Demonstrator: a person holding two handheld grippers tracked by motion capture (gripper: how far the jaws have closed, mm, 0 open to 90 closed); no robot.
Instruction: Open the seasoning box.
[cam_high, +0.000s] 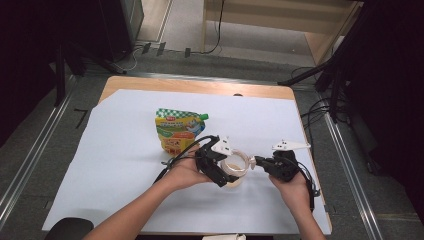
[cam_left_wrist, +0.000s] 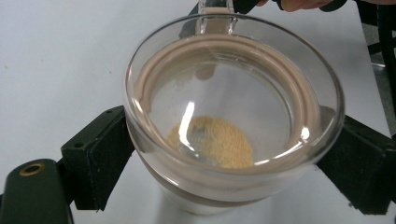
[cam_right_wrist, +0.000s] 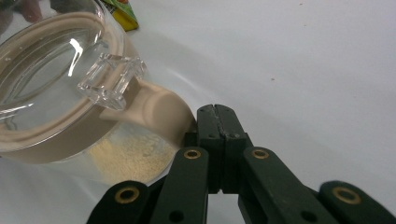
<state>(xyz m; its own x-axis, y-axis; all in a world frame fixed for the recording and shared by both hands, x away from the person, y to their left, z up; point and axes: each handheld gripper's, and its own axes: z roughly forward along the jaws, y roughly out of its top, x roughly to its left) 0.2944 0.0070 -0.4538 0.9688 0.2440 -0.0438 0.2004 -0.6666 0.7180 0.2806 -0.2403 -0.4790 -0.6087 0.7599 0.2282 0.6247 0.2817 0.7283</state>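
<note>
A glass jar (cam_high: 234, 168) with a clear lid and a beige seal ring stands on the white sheet (cam_high: 115, 165), with yellowish powder (cam_left_wrist: 212, 142) at its bottom. My left gripper (cam_high: 226, 172) is shut on the jar body, its black pads (cam_left_wrist: 105, 154) pressing on both sides. My right gripper (cam_high: 255, 163) is shut with nothing between its jaws. Its tips (cam_right_wrist: 217, 119) rest right against the beige clasp (cam_right_wrist: 159, 109) under the lid's clear tab (cam_right_wrist: 109, 81).
A yellow and green spouted pouch (cam_high: 177, 131) lies flat just behind the jar, its corner showing in the right gripper view (cam_right_wrist: 122, 15). The sheet covers most of the wooden table (cam_high: 200, 85). Cables and stand legs lie on the floor around it.
</note>
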